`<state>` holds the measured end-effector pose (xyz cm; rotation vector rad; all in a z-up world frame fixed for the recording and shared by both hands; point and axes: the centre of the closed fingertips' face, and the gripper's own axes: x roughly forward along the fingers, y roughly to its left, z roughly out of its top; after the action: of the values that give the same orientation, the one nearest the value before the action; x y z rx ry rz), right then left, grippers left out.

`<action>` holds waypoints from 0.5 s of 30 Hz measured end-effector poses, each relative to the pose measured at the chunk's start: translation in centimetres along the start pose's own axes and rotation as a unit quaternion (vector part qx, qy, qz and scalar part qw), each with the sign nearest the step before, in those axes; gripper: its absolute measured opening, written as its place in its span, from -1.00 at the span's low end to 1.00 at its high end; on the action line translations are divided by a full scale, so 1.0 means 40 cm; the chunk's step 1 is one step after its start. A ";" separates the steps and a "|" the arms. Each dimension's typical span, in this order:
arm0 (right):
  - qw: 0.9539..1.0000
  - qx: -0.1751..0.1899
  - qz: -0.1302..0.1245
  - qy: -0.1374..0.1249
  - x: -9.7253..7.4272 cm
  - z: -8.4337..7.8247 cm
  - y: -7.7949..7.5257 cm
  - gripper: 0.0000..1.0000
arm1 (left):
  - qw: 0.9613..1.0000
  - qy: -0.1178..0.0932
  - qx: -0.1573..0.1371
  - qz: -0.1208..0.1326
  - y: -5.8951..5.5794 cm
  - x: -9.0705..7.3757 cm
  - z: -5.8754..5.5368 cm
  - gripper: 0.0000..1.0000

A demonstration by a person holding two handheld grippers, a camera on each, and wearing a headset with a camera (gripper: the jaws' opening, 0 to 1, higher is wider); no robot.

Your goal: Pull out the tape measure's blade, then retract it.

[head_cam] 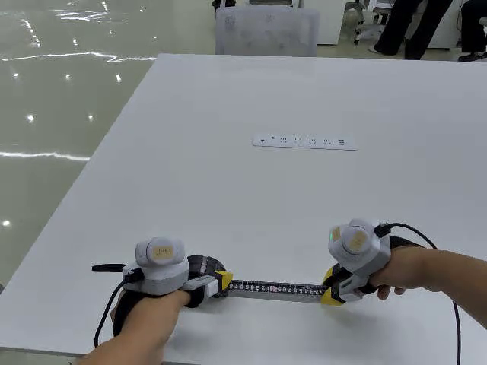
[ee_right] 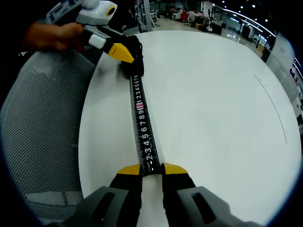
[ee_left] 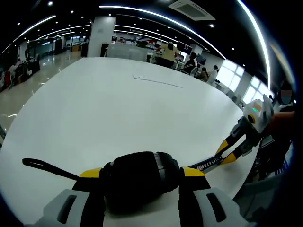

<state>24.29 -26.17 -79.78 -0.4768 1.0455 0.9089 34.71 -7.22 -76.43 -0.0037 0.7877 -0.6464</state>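
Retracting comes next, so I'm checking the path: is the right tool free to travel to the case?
Probably yes. The right tool, shut on the blade, has bare table between it and the case; the left tool grips the case sides.

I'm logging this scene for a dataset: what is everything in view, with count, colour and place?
table: one, white, under everything
power strip: one, white, flat mid-table
chair: one, grey, beyond the far edge
tape measure case: one, black, near edge, clamped
blade: one, black with white numbers, stretched rightward from the case
strap: one, black, lying left of the case
left gripper: one, grey with yellow tips, shut on the case
right gripper: one, same colours, shut on the blade's end
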 end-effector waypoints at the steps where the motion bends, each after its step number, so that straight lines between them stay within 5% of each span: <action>1: 1.000 0.000 0.000 -0.001 0.001 0.002 0.000 -0.72 | 1.000 0.000 0.000 0.000 0.000 0.000 0.000 0.18; 15: 1.000 -0.001 0.001 -0.004 0.016 0.029 0.003 -0.72 | 1.000 -0.001 -0.003 0.000 0.000 0.002 0.001 0.18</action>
<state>24.94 -24.99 -79.83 -0.4733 1.0382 0.9139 34.76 -7.29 -76.45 -0.0091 0.7869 -0.6437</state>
